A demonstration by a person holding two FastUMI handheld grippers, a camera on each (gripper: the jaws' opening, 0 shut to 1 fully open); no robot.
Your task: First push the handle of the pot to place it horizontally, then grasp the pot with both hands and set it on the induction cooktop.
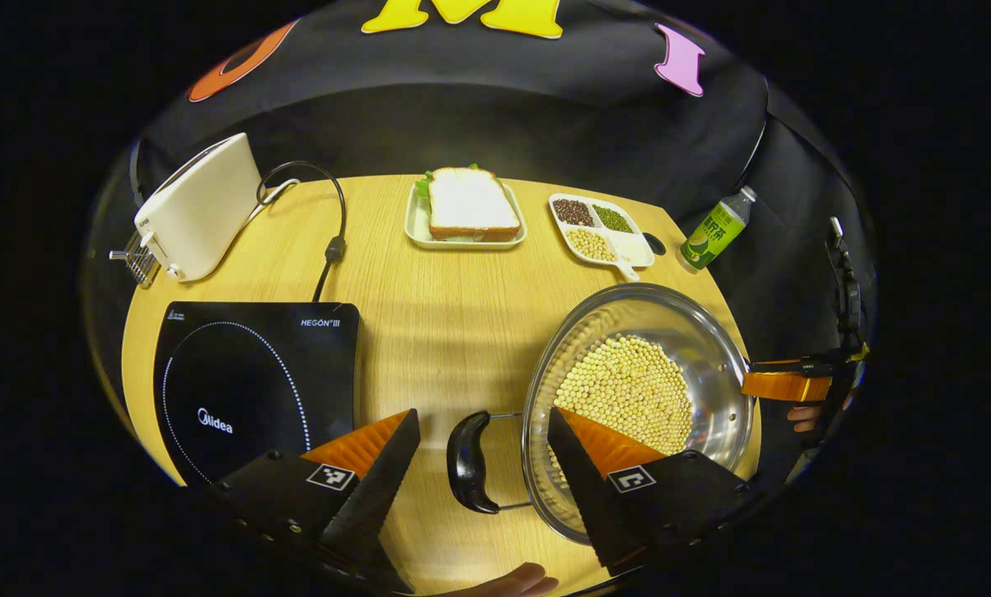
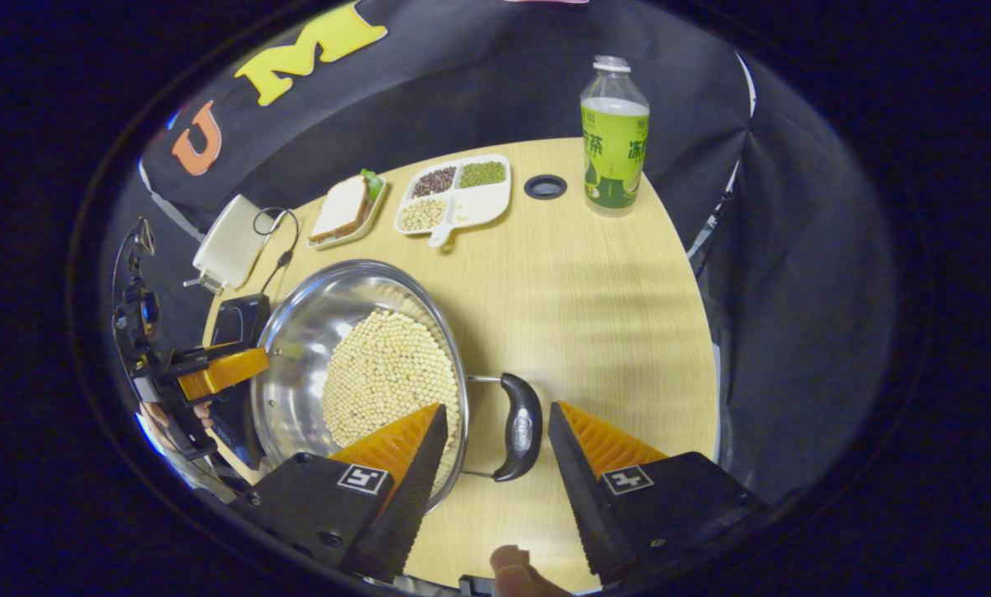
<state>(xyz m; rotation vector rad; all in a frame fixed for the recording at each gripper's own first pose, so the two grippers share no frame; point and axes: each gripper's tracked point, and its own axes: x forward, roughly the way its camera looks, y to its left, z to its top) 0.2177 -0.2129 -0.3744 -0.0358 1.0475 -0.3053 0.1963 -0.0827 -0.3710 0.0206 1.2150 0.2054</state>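
Between open jaws — pot handle (image 1: 468, 462) upright

pot (image 1: 715, 348): silver steel, filled with pale yellow beans (image 1: 628, 390); handle (image 1: 468, 461) glossy black. cooktop (image 1: 255, 381): black, with a white dotted ring. table (image 1: 437, 315): light wood grain. toaster (image 1: 201, 207): cream white (cord (image 1: 333, 240) black). plate (image 1: 416, 228): pale cream, under white bread (image 1: 470, 201) with a brown crust. tray (image 1: 632, 249): white, holding dark red, green and yellow grains. bottle (image 2: 614, 137): green label, white cap.
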